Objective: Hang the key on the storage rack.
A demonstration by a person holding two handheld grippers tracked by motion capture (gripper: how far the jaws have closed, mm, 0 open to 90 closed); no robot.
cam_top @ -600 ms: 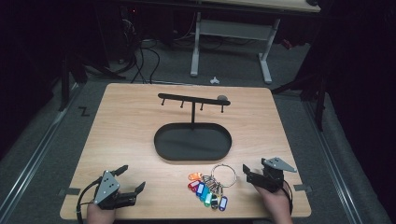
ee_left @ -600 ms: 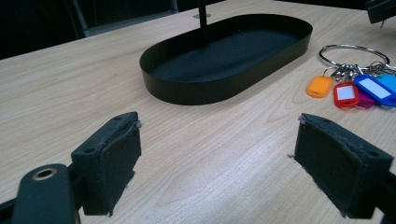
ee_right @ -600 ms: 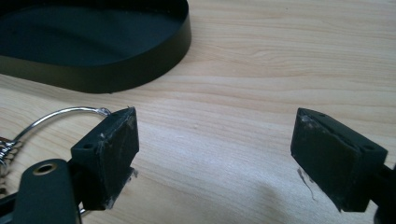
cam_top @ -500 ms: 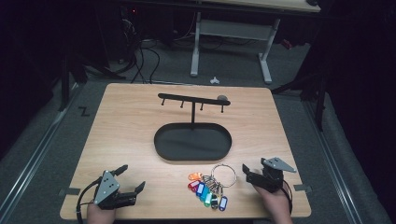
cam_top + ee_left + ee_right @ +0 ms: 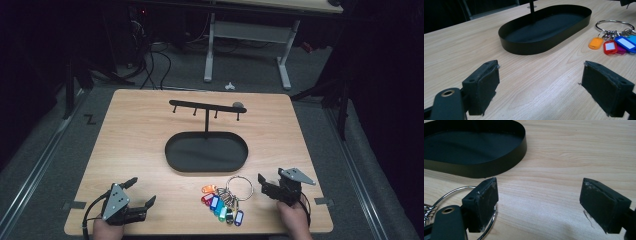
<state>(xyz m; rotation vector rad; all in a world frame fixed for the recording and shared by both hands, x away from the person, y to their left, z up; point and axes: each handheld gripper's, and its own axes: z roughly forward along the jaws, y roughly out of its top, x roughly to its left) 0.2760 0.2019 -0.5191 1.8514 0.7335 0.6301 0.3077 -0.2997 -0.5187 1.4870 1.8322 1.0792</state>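
A bunch of coloured key tags (image 5: 222, 202) on a large metal ring (image 5: 239, 187) lies on the wooden table near its front edge, between my two grippers. My left gripper (image 5: 142, 191) rests at the front left, open, with bare wood between its pads (image 5: 540, 87); in its view the tags (image 5: 614, 45) lie off to the right. At the front right my right gripper (image 5: 263, 185) points toward the ring, open and holding nothing (image 5: 539, 205). The ring (image 5: 451, 192) curves just outside its left pad. Behind the tags stands a black oval tray (image 5: 172, 162).
A black post rises from the tray (image 5: 524, 48) and carries a crossbar with several small hooks (image 5: 205, 106). The tray's wall (image 5: 486, 168) is close ahead of the right gripper. Beyond the table are a dark floor, cables and a desk's white legs (image 5: 210, 50).
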